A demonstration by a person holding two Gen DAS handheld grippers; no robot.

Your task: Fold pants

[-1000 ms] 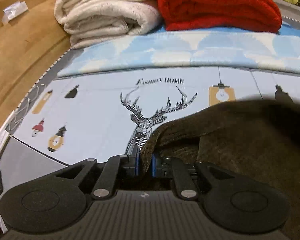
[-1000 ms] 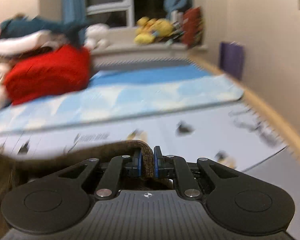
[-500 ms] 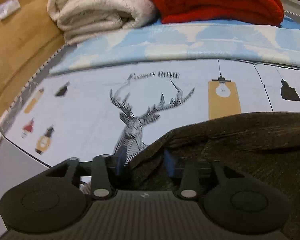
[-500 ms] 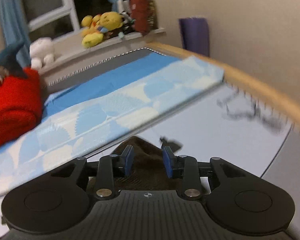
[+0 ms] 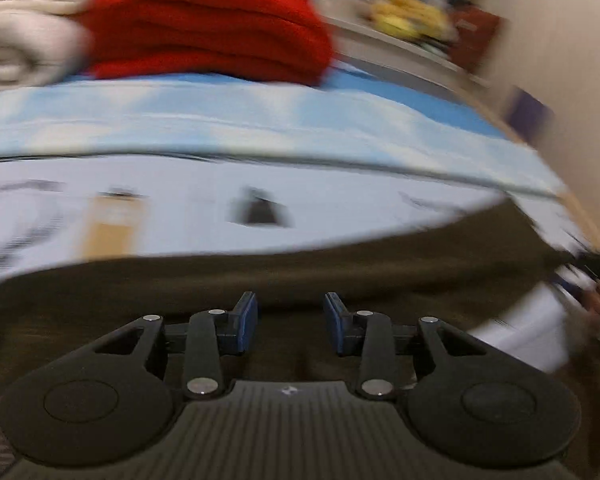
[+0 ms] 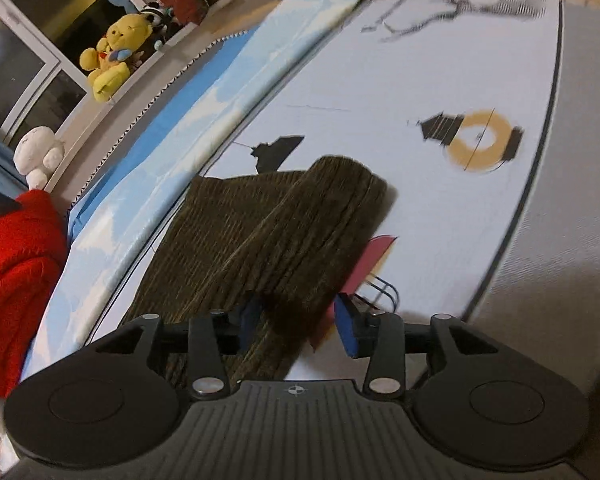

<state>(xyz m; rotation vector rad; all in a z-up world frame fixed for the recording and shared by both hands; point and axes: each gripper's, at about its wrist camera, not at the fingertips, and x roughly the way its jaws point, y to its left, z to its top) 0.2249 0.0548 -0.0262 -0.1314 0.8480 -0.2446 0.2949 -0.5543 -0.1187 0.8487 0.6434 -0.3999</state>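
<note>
Dark brown ribbed fabric fills the lower half of the left wrist view: the pants (image 5: 340, 276) lie spread across the printed sheet (image 5: 180, 208) of the bed, directly under and ahead of the left hand-held gripper (image 5: 291, 322). Its blue-padded jaws stand apart with nothing between them. The picture is smeared by motion. Beyond the pants a pale blue blanket (image 5: 220, 120) crosses the bed, and on it sit a folded red blanket (image 5: 204, 28) and, to its left, a cream blanket (image 5: 16, 32). A white sleeve and part of a hand show at the right edge, too blurred to read further.

In the right wrist view the pants (image 6: 260, 232) lie on the same sheet (image 6: 440, 80), with one folded layer lying slanted over the other, its rounded end pointing away from the camera. The right hand-held gripper (image 6: 298, 322) hovers over the near end of that upper layer, jaws spread wide; the cloth passes between them, but whether either pad touches it cannot be told. A lamp print (image 6: 476, 140) lies on the sheet to the right of the pants. The red blanket (image 6: 16, 288) is at the left edge. A yellow plush bear (image 6: 112, 56) and a white plush toy (image 6: 38, 156) sit on the window ledge.
</note>
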